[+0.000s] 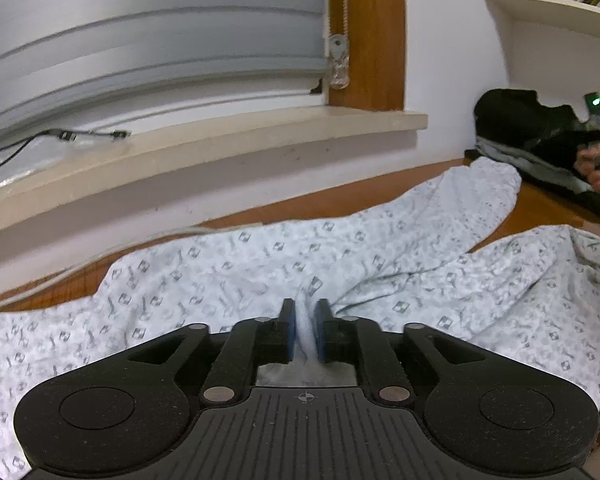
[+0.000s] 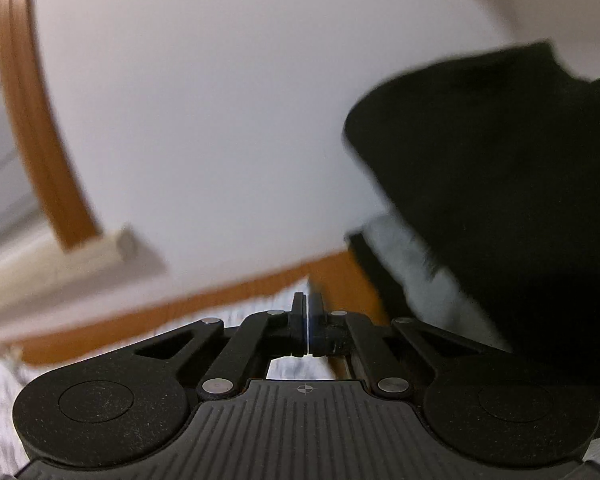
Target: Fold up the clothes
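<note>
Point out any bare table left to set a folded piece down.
Little. A wood strip runs between the wall and the patterned garment, narrow. A wedge lies between the garment and the dark pile. Elsewhere cloth covers it; the left claw pinches a fold mid-garment.

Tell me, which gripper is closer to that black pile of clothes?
Right. The right gripper is right beside the black pile; the left gripper pinches the patterned garment, well apart from it.
</note>
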Available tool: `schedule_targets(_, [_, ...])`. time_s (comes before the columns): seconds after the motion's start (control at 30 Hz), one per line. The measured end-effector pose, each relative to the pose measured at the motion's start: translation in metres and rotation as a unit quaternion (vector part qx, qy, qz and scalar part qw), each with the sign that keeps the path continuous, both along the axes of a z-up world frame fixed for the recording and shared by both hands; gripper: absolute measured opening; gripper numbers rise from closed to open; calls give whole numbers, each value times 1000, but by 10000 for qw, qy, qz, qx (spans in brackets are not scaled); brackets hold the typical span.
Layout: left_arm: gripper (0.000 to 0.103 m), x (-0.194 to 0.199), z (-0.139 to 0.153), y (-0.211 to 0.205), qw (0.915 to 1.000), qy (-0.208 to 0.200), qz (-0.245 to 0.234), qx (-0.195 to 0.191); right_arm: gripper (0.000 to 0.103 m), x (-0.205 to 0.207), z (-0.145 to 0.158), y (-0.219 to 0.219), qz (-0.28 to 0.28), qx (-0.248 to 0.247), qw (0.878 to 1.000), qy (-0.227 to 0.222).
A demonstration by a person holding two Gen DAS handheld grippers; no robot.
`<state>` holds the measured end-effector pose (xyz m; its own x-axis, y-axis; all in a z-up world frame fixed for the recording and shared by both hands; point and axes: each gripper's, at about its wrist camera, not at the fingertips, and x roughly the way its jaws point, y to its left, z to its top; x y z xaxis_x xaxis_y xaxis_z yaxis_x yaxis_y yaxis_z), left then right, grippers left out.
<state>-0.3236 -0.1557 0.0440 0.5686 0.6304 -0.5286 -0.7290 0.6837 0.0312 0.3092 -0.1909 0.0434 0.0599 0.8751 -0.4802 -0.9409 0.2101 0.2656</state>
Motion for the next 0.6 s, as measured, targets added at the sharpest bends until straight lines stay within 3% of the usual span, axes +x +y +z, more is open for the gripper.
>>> schedule_targets(0.07, [26,6,1,-2,9999,89,-104,54,10,-7,-12,4,79,-162,9998,-120])
schedule_targets(0.13, [31,14,2,-3,9995,215,-201,99,40,-14,-22,10,197,-322,9990,-231])
schedule_targets(0.23, [32,28,-2,-2,9981,490,-338,179,45,-24,-34,18,415,-538,9969,-384])
schedule_targets(0.27, [29,33,-3,-1,9974,590,-353,228,45,-27,-37,21,473,-605,9960,-454])
schedule_targets(0.3, [18,32,-3,3,9977,564,-287,235,45,-31,-39,23,530,-663,9950,-519])
schedule_targets(0.33, [9,32,-2,7,9980,538,-222,242,45,-33,-41,24,589,-654,9946,-556])
schedule_targets(0.37, [9,32,-2,11,9983,511,-156,249,43,-35,-43,24,645,-639,9941,-586])
schedule_targets(0.4, [9,31,-1,15,9985,482,-90,254,28,-35,-42,24,683,-592,9942,-576])
schedule_targets(0.43, [9,28,0,20,9990,396,-7,207,2,-34,-40,24,721,-545,9943,-566])
schedule_targets(0.6, [9,17,-1,26,9993,312,174,114,1,-18,-20,2,466,176,9981,-370])
